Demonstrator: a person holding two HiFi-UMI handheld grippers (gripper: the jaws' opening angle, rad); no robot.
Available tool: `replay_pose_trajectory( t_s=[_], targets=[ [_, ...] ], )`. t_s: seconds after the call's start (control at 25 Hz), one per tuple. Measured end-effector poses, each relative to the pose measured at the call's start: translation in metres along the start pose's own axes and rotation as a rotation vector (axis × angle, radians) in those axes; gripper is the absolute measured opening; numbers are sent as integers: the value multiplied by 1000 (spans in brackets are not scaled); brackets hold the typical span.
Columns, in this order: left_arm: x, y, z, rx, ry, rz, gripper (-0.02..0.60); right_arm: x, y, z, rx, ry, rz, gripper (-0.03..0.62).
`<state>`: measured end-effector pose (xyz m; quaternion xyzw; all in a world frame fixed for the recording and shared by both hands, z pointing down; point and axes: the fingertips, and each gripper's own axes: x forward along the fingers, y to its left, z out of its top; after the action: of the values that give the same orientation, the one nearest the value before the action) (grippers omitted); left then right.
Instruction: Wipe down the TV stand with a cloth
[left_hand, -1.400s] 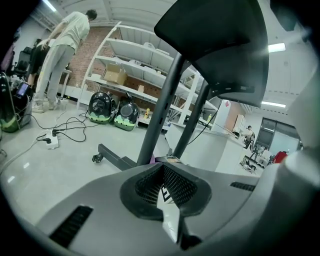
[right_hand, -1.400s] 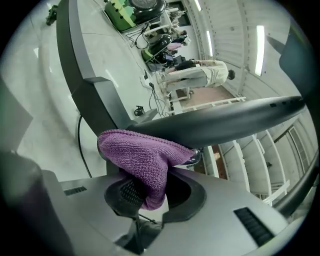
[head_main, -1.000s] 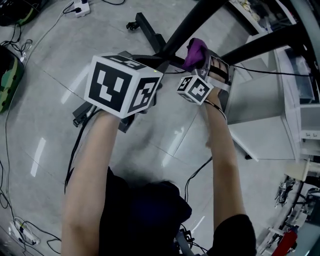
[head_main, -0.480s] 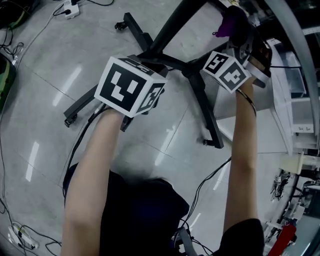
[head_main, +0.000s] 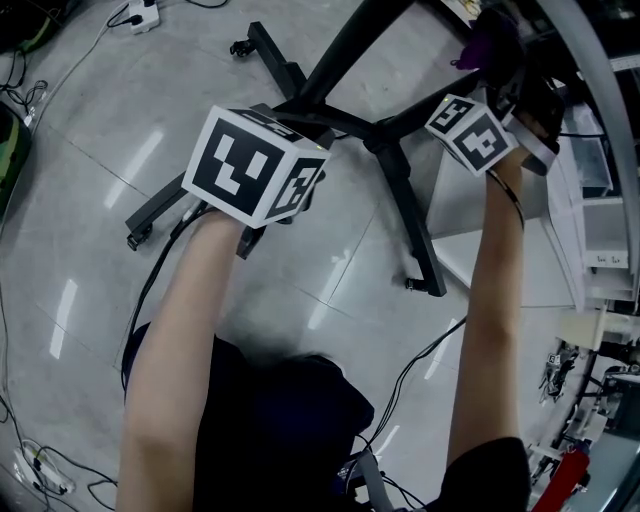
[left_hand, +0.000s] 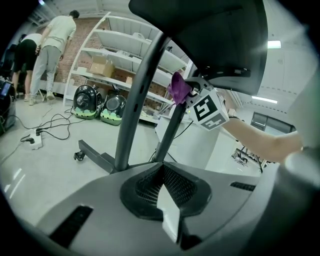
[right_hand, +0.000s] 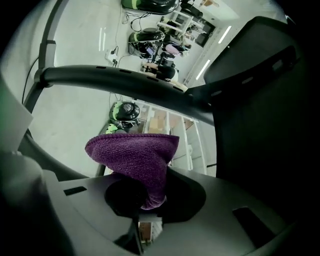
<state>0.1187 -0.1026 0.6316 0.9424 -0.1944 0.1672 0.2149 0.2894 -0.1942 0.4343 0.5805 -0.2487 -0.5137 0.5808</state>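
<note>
- Right gripper (right_hand: 145, 202) first: it is clenched on the purple cloth (right_hand: 137, 152), with a bunched fold poking out past the jaws.
- In the head view that arm is stretched up and away, and the cloth sits at the top right beside the black TV stand (head_main: 345, 62). Whether it touches metal, I cannot tell.
- The left gripper (left_hand: 162, 192) has its jaws pressed together on nothing. It is held low over the stand's base and aimed at the uprights.
- My read: an upper part of the stand is being wiped.
- To do it well, lay the loose fold flat on the bar and drag along its length in steady strokes.
- Keep the hard jaw tips off the finish, and keep the squeeze firm so the cloth cannot tug free.
</note>
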Motion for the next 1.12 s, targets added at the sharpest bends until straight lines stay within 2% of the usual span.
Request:
replay_pose_trajectory(
  t_s=[0.28, 0.4, 0.68, 0.96, 1.12],
  targets=[
    [-1, 0, -1, 8, 3, -4, 6, -9, 45, 8, 8, -3, 73, 74],
    [-3, 5, -2, 8, 10, 15, 6, -17, 75, 14, 7, -6, 121, 74],
    [1, -4, -5, 9, 13, -21, 6, -35, 146, 27, -23, -7, 233, 75],
    [1, -2, -10, 22, 36, -13, 6, -58, 214, 40, -20, 0, 365, 75],
    [-2, 0, -11, 26, 37, -5, 6, -66, 249, 48, -56, -13, 406, 74]
  ],
)
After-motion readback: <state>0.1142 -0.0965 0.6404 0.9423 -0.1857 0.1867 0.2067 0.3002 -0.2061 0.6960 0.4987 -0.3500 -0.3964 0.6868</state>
